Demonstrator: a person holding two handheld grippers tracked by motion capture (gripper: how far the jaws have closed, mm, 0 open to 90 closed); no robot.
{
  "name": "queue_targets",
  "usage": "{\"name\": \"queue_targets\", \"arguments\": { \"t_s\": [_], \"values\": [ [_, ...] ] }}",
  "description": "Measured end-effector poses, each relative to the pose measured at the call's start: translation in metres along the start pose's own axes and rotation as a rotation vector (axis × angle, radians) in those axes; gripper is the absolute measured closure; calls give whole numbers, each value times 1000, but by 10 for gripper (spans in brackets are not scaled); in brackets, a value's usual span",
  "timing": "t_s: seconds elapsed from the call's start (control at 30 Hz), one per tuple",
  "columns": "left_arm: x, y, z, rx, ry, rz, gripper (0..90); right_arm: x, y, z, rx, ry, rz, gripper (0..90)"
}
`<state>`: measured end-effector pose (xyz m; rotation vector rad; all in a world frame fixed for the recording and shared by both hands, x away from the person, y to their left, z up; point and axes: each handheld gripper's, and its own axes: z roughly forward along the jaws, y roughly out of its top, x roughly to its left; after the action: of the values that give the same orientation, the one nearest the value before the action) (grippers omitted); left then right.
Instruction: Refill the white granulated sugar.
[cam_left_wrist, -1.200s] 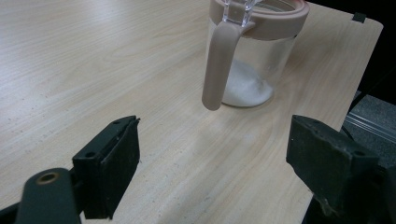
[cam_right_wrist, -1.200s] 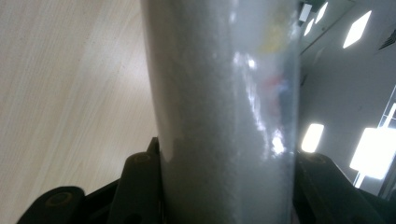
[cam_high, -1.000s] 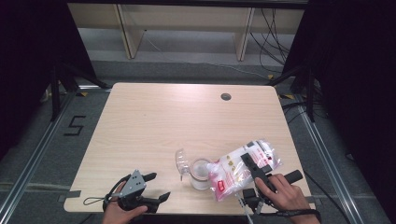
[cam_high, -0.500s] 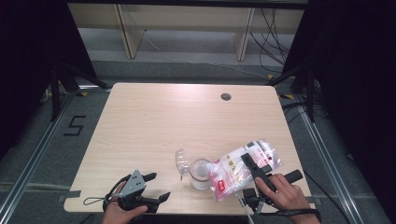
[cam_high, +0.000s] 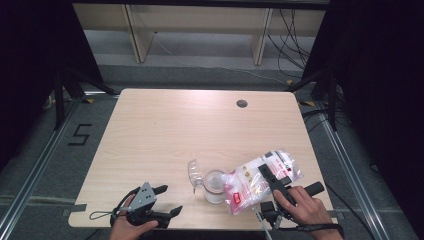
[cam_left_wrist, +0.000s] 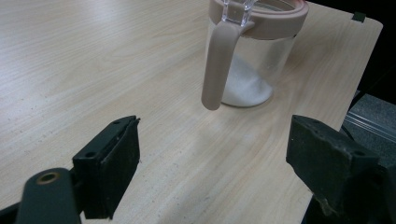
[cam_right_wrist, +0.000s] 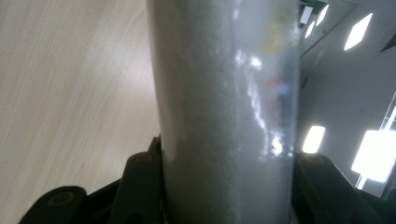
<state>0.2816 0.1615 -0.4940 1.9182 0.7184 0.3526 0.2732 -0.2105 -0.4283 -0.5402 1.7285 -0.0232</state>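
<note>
**Bag tipped over jar**

Held the left gripper (cam_high: 162, 202) low at the table's (cam_high: 165, 135) near left edge, jaws wide open on nothing, aimed at the jar (cam_left_wrist: 252, 51). Stood the jar near the front edge, some white grains inside, lid (cam_high: 192, 172) flipped up. Clamped the bag (cam_high: 260, 177) in the right gripper (cam_high: 272, 180), tilted against the jar's rim.

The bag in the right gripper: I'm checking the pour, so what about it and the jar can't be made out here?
- Bag mouth: high view, too small to tell whether it is cut open or over the jar.
- Bag print: right gripper view, blurred and too close; high view, too small.
- Jar top: left gripper view, cut off by the upper edge.
- Right gripper pads: hidden behind the bag.
</note>
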Motion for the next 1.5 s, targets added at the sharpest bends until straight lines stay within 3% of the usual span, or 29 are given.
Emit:
{"name": "queue_targets", "arguments": {
  "t_s": [0.1, 0.23, 0.3, 0.5, 0.67, 0.7, 0.77, 0.83, 0.93, 0.97, 1.0, 1.07, 1.5],
  "values": [
    [0, 0, 0, 5, 0, 6, 170, 0, 0, 0, 0, 2, 1, 606],
    [-1, 0, 0, 6, 7, -19, 170, 0, 0, 0, -1, 2, 2, 607],
    [0, 0, 0, 3, 2, 7, 170, 0, 0, 0, -2, 3, 0, 607],
    [1, 0, 0, 6, -1, 11, 170, 2, -1, 0, 4, 7, 24, 608],
    [0, 0, 0, 0, -2, 0, 170, 3, -1, 0, 3, 11, 28, 610],
    [-2, 0, 0, 4, 5, -24, 170, 3, -2, 0, 6, 12, 25, 610],
    [0, 0, -1, 15, 4, 1, 170, 3, -1, 0, 6, 11, 28, 610],
    [-2, 0, 0, 4, 4, -24, 170, 2, -2, 0, 3, 15, 20, 611],
    [0, 0, 0, 1, -2, 2, 170, 3, -2, 0, 6, 12, 26, 611],
    [1, 0, -1, 11, -1, 13, 170, 0, -2, 1, -9, 5, -7, 611],
    [-1, -1, 0, 4, -1, -20, 170, 3, -2, 0, 11, 12, 26, 612],
    [1, 0, -1, 14, 3, 11, 170, 3, -1, 0, 8, 11, 23, 611],
    [0, 0, 0, 4, -4, 8, 170, -1, -1, -3, 23, 1, -1, 613]
  ]
}}
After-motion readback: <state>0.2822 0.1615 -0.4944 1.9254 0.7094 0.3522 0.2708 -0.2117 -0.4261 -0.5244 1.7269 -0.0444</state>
